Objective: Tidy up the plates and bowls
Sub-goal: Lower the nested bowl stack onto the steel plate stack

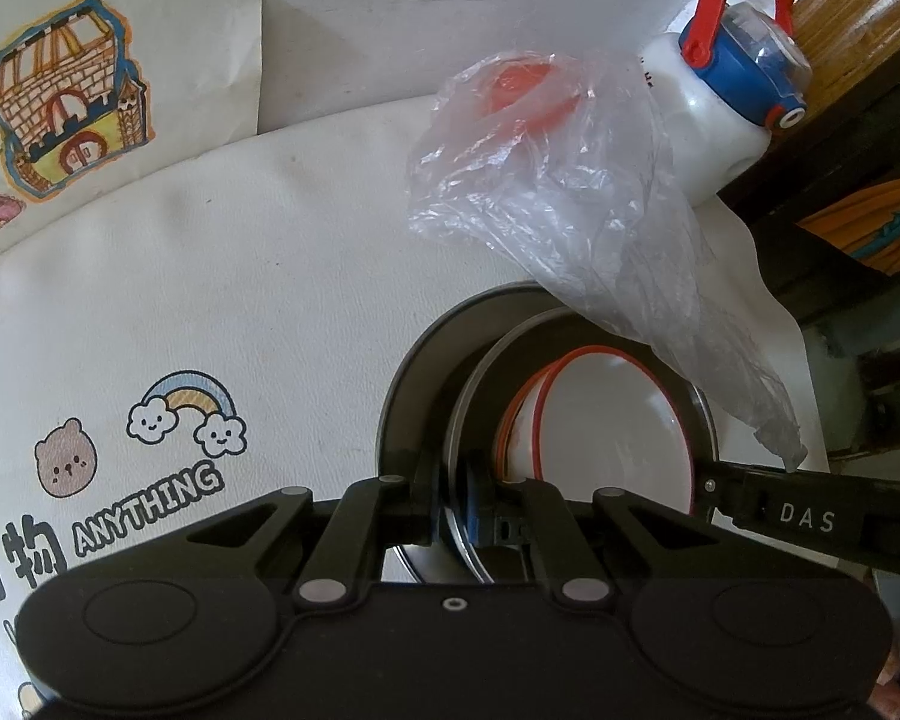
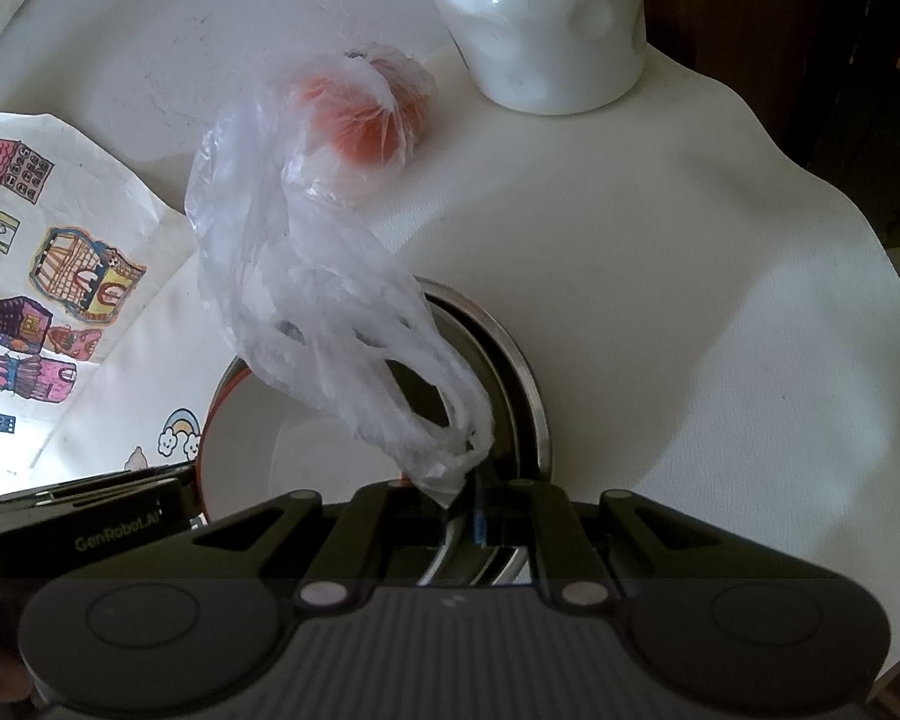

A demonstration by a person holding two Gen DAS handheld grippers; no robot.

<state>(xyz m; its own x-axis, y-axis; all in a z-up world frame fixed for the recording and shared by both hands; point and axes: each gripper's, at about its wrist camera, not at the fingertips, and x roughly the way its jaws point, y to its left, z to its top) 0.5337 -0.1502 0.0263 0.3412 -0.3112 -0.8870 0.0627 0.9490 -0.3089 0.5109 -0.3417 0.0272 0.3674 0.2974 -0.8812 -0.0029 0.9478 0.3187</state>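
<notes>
Black plastic fills the bottom of both of my wrist views: the bodies and linkages of the two handheld grippers I am working with. My left gripper [image 1: 453, 510] has its fingers drawn close together, pinching the thin rim of a steel plate [image 1: 471, 396] between them. My right gripper [image 2: 471, 519] is likewise nearly closed, with a steel rim caught between its fingers on the opposite side of the stack. Inside the steel plate sits a white bowl [image 1: 618, 420] with a thin red-orange rim, and a second red-rimmed bowl appears nested under it. A wider dark steel plate [image 1: 414, 372] lies beneath, so the pieces form a single nested stack. From the right wrist view the white bowl [image 2: 252, 450] shows to the left of the steel rims [image 2: 531, 402]. A crumpled clear plastic bag [image 1: 546, 192] drapes over the far edge of the stack, its loose tail reaching down near my right gripper's fingers; I cannot tell whether it is pinched too. Something orange-red [image 2: 360, 126] is bundled in the bag's far end. Beyond it stands a white bottle [image 1: 708, 120] with a blue cap and red handle. Everything rests on a white cloth-covered table [image 2: 690, 276], with cartoon-printed fabric [image 1: 66, 102] off to the left.
</notes>
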